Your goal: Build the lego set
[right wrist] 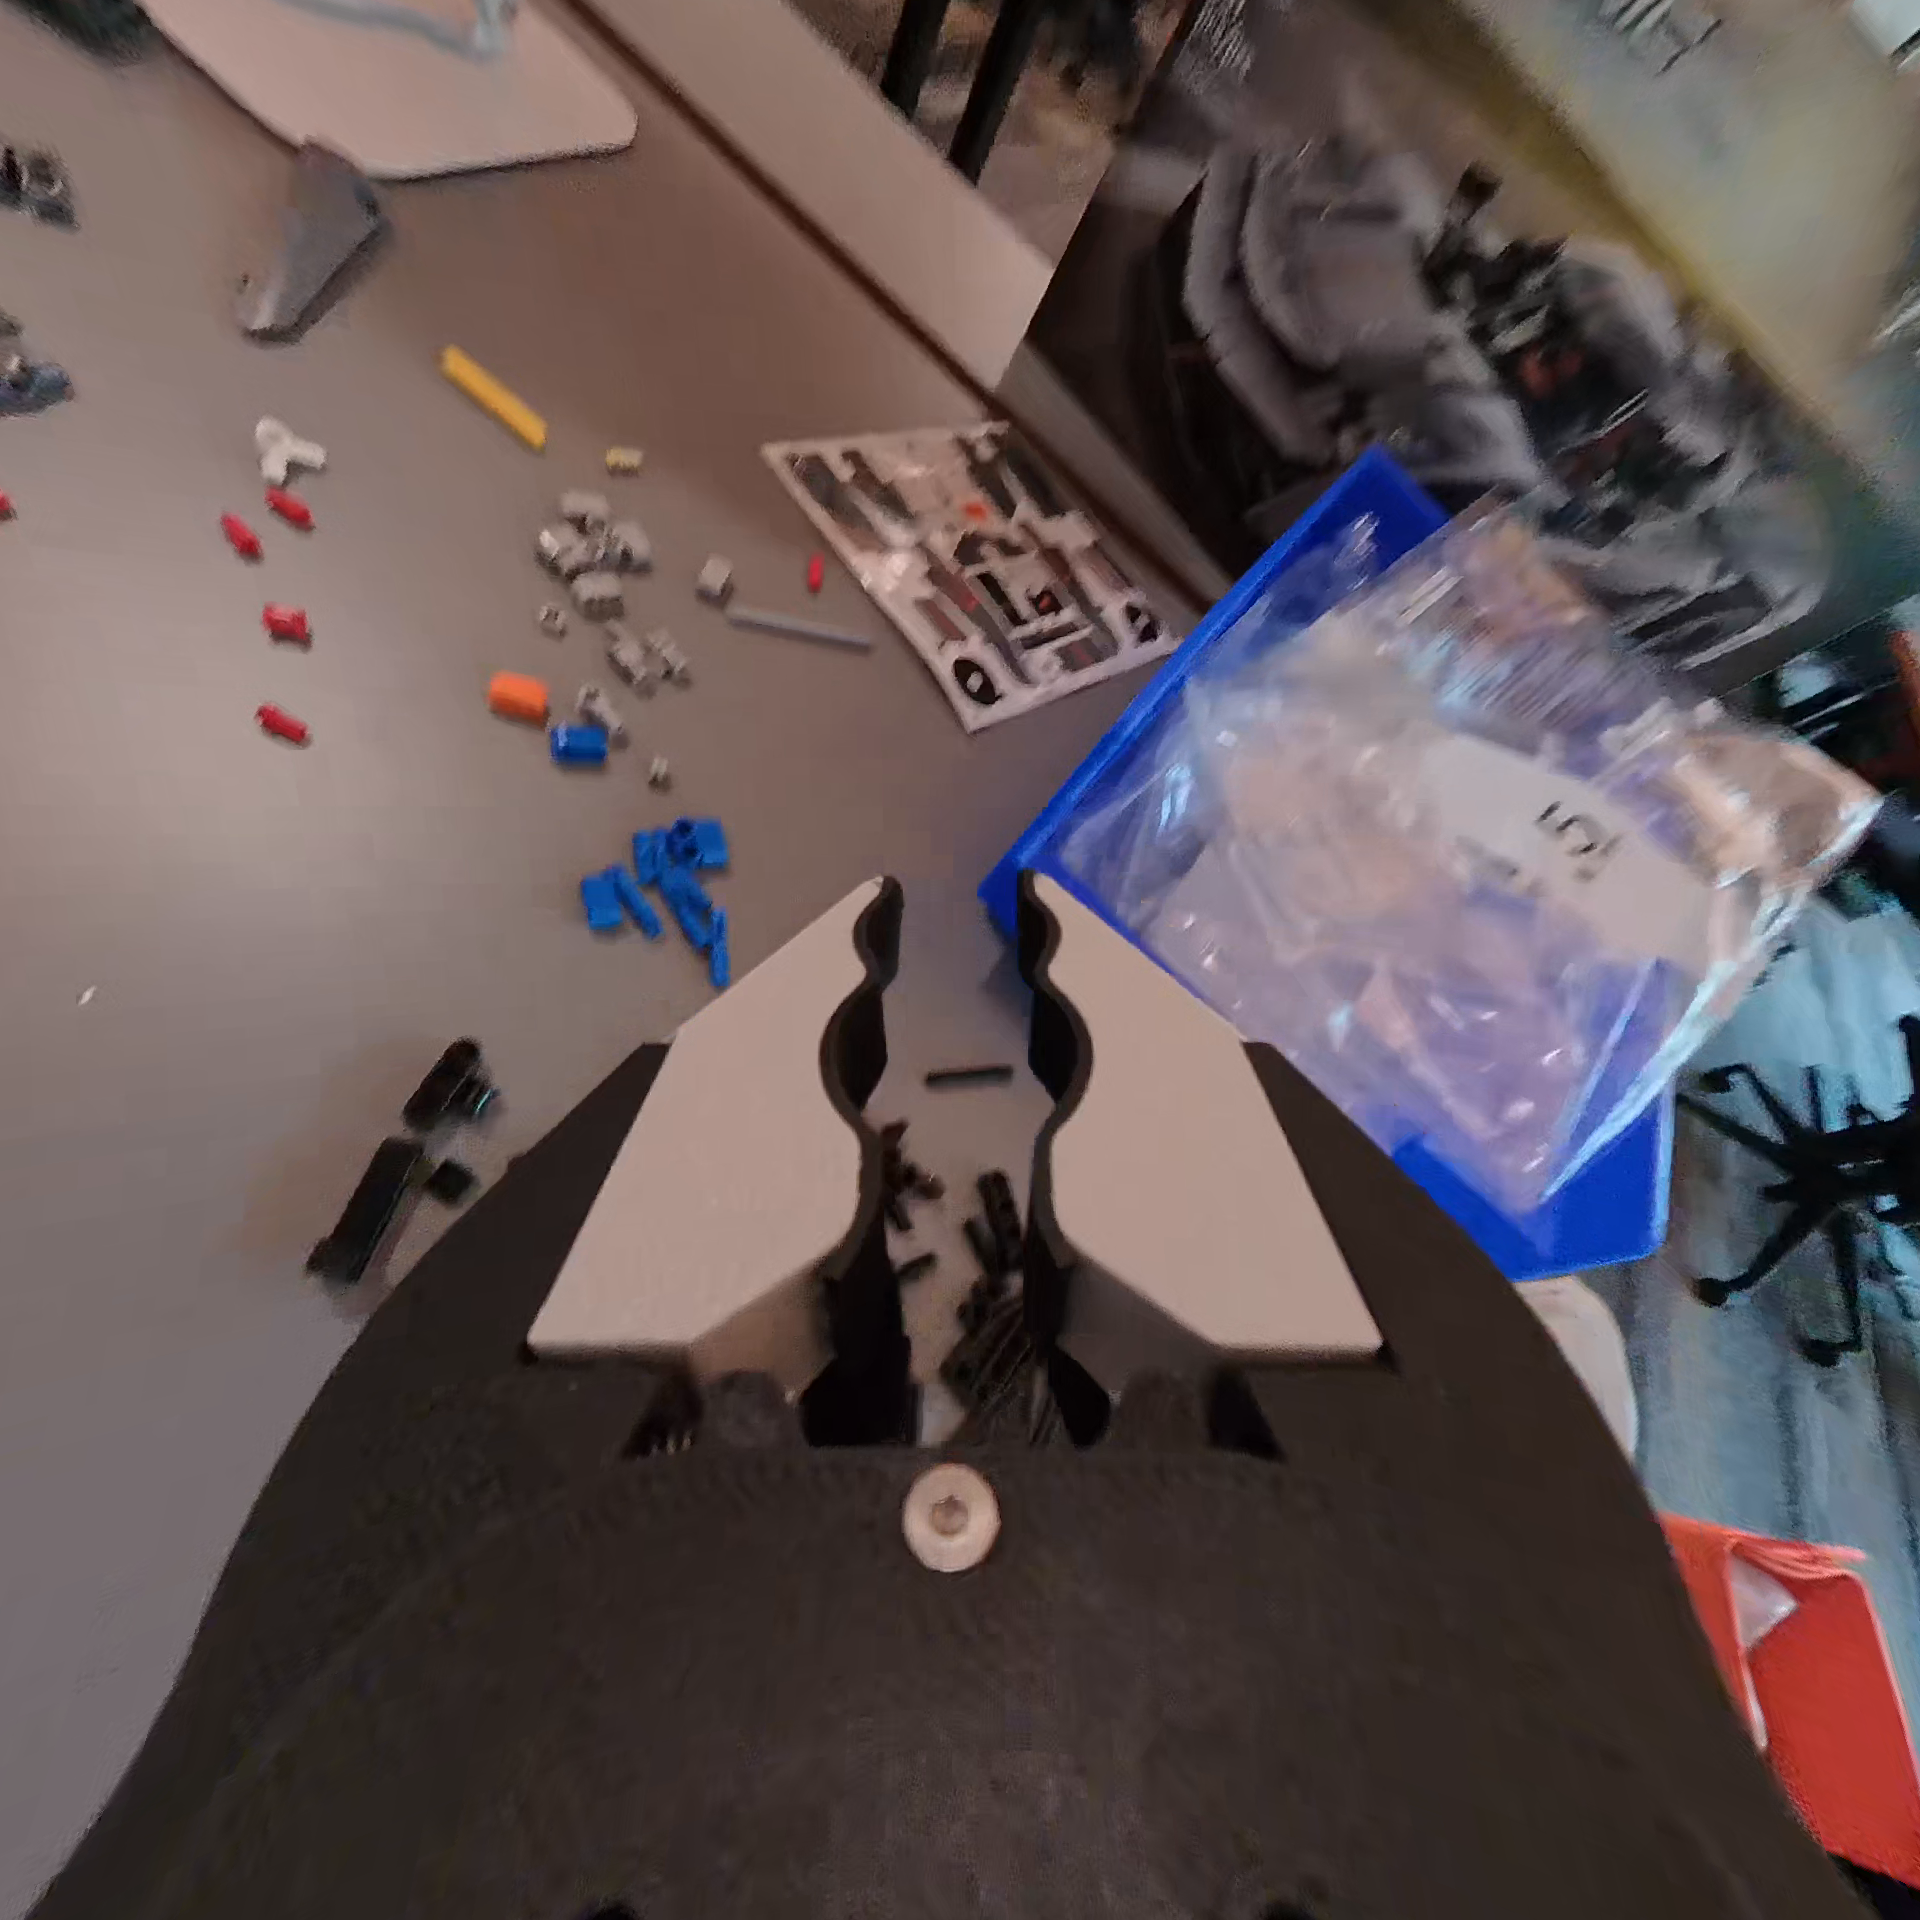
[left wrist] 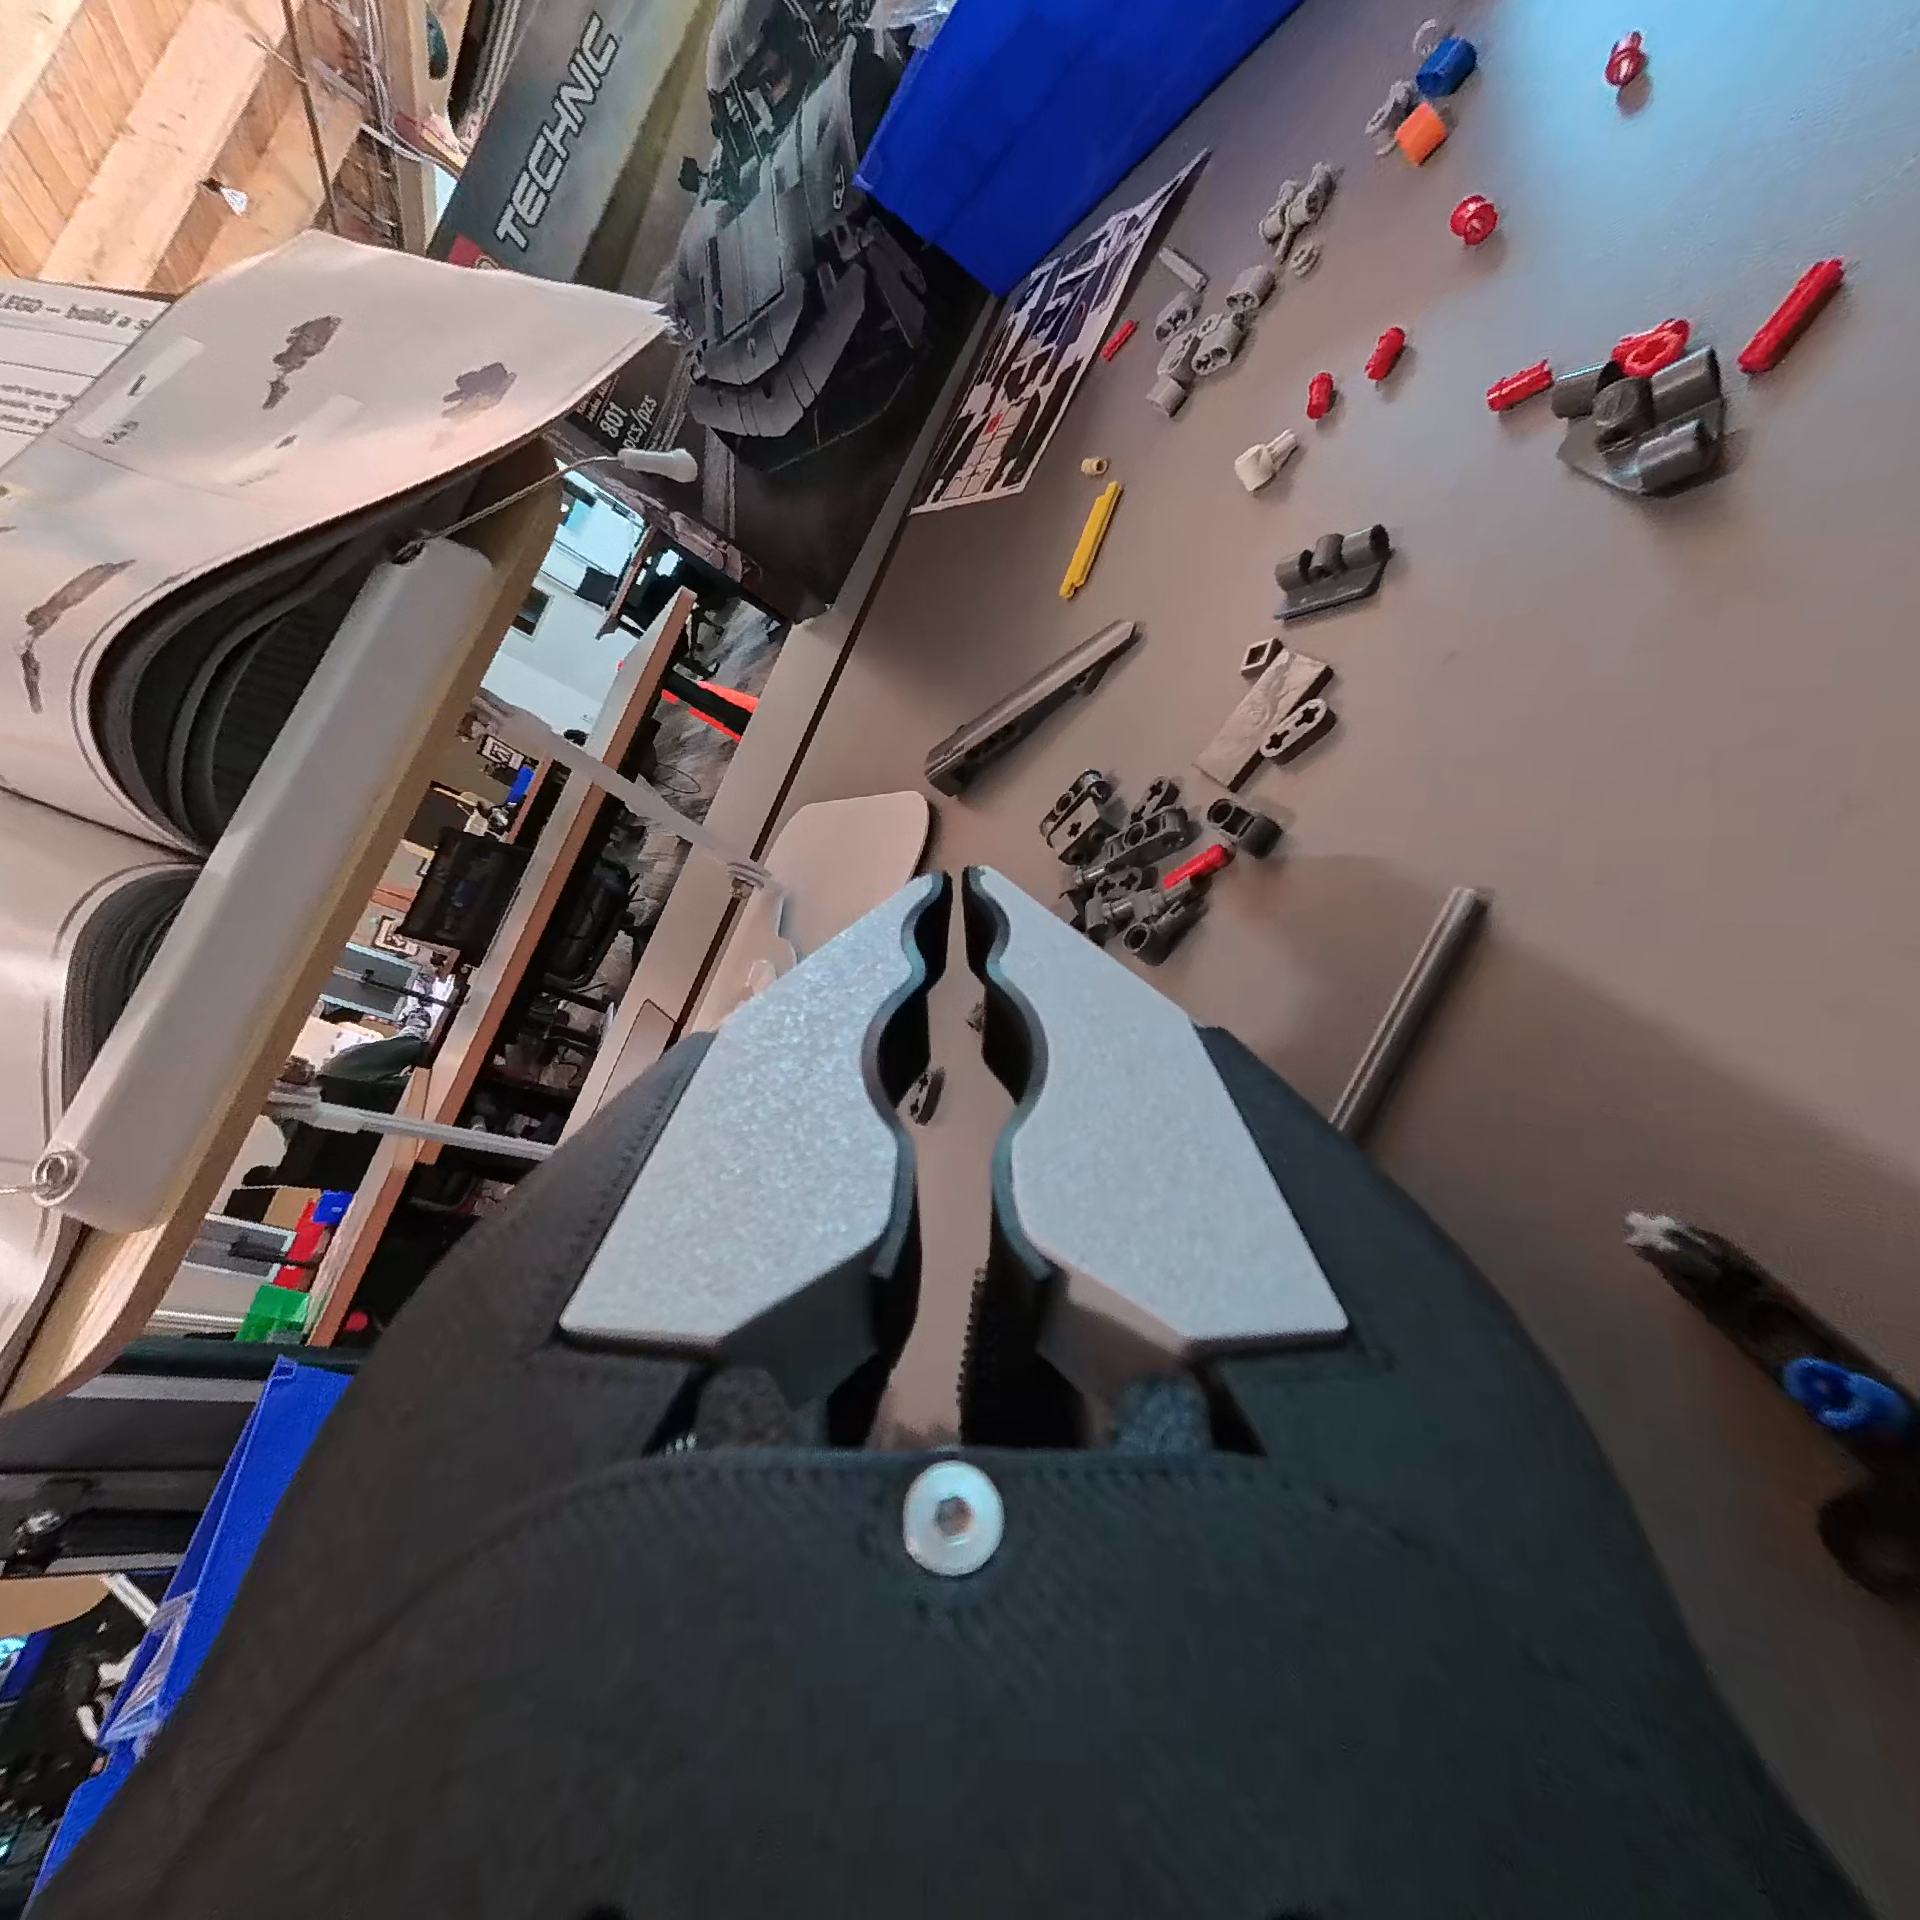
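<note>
Small plastic building pieces lie scattered on the grey table (left wrist: pixel 1558 727): light, stiff, slick, best pinched across flat sides. Left gripper (left wrist: pixel 957 883), fingers together and bare, sits mid-frame near dark grey connectors (left wrist: pixel 1132 862). Right gripper (right wrist: pixel 958 888), fingers apart, hangs over black pins (right wrist: pixel 987 1247), beside a blue bin (right wrist: pixel 1247 727)

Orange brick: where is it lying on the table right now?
In the right wrist view the orange brick lies left of centre on the grey table, beside a blue brick and below the grey parts cluster.

left tongs (left wrist: pixel 956 894): grey wavy-edged fingers | black ribbed body | silver screw || right tongs (right wrist: pixel 958 894): same build
</note>
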A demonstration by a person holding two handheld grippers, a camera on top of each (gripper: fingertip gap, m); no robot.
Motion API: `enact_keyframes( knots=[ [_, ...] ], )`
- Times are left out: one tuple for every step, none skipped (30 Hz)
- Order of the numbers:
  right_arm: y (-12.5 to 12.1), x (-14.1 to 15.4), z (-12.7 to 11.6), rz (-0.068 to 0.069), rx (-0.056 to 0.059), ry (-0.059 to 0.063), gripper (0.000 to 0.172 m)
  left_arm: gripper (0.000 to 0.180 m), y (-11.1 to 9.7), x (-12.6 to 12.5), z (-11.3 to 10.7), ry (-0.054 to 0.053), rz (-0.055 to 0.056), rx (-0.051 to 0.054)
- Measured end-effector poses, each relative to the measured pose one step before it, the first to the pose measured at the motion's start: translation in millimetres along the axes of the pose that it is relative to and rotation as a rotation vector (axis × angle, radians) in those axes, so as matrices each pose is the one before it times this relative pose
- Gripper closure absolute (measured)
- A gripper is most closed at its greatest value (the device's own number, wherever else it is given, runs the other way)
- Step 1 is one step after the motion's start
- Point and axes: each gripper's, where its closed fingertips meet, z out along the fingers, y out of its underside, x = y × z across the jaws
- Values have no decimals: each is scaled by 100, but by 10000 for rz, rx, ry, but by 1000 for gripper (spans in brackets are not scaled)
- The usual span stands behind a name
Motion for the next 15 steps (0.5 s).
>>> enact_keyframes(
  knots=[
    [831,-369,13,70,-289,-273,152,180,36,-7,38,-14,4,-17],
    [864,-387,89,24,-316,-254,152,180,71,-19,55,-17,0,-28],
    [867,-351,131,-30,-316,-199,152,180,109,38,71,17,-20,-46],
    [769,-228,117,-70,-258,-106,153,180,95,65,43,23,-12,-39],
    [675,-240,88,-31,-213,-113,153,180,56,16,24,-10,18,-17],
    [554,-294,36,19,-142,-163,153,180,29,15,11,-5,2,-12],
    [390,-267,-38,34,-51,-149,154,180,18,48,22,19,-8,-12],
    [306,-234,-79,54,-5,-133,155,180,15,31,20,6,14,-13],
    [297,-294,-94,59,-13,-175,155,180,32,37,21,3,15,-12],
    [343,-307,-95,40,-51,-176,154,180,23,47,15,15,2,-13],
    [384,-206,-97,23,-82,-111,154,180,24,40,20,6,6,-10],
    [382,-171,-77,29,-96,-90,153,180,12,26,15,6,4,-10],
    [371,-168,-79,28,-92,-91,152,180,9,33,12,5,9,-5],
    [313,-85,-85,1,-70,-33,152,180,-9,16,-4,-3,18,0],
    [301,-14,-109,2,-66,3,152,180,-3,-4,-3,-7,16,-1]
  ],
)
